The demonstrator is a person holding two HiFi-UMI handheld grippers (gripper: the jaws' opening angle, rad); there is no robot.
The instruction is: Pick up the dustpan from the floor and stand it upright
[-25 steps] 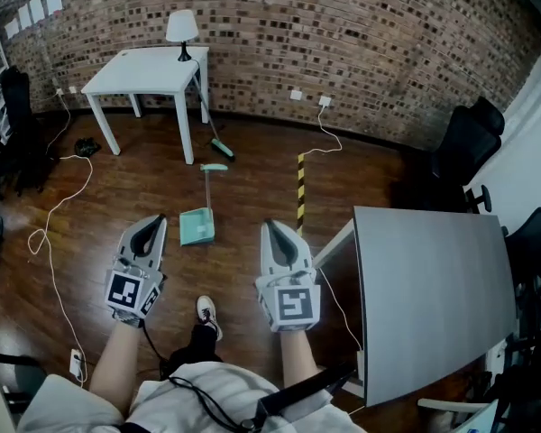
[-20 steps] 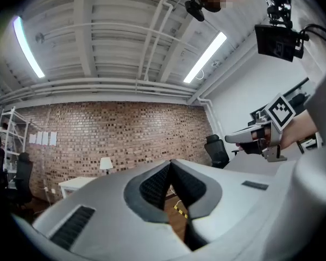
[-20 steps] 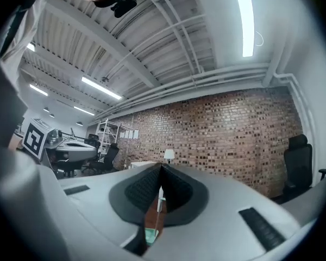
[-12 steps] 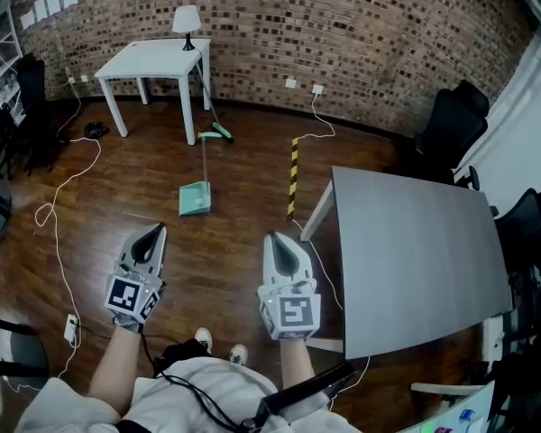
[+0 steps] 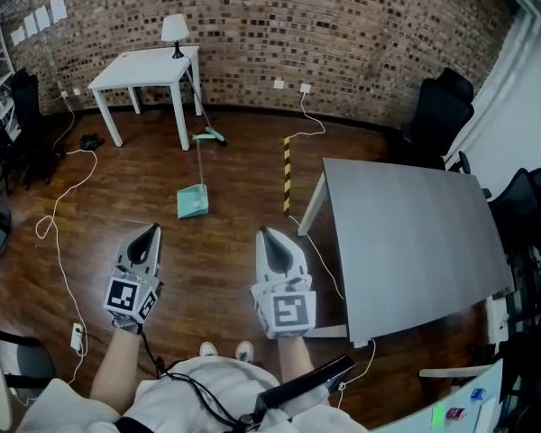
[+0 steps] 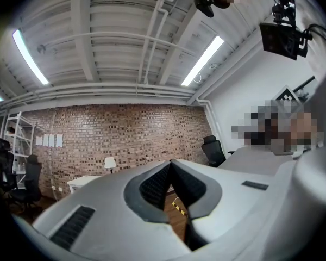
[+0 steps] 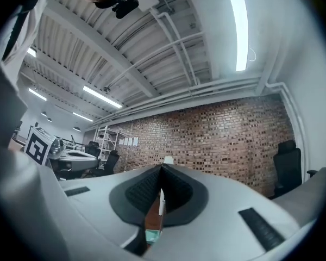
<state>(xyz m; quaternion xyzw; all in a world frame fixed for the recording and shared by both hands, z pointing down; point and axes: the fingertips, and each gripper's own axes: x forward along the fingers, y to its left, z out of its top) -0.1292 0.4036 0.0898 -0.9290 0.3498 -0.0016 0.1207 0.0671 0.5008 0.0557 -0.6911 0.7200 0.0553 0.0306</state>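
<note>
A teal dustpan lies flat on the wooden floor, its long handle running away toward the white table. In the right gripper view a sliver of the dustpan shows low between the jaws. My left gripper is held level well short of the pan, to its near left, shut with nothing in it. Nearer the viewer and right of the pan, my right gripper is shut and empty too. In the left gripper view the left gripper has its jaw tips meeting; the right gripper in its own view does as well.
A teal broom leans at the white table, which carries a lamp. A large grey table stands close on the right. A yellow-black floor strip, white cables, black office chairs and a brick wall surround the space.
The whole view has drawn back from the dustpan, which now looks smaller and farther off. More of the grey table shows at the right. Both grippers stay shut.
</note>
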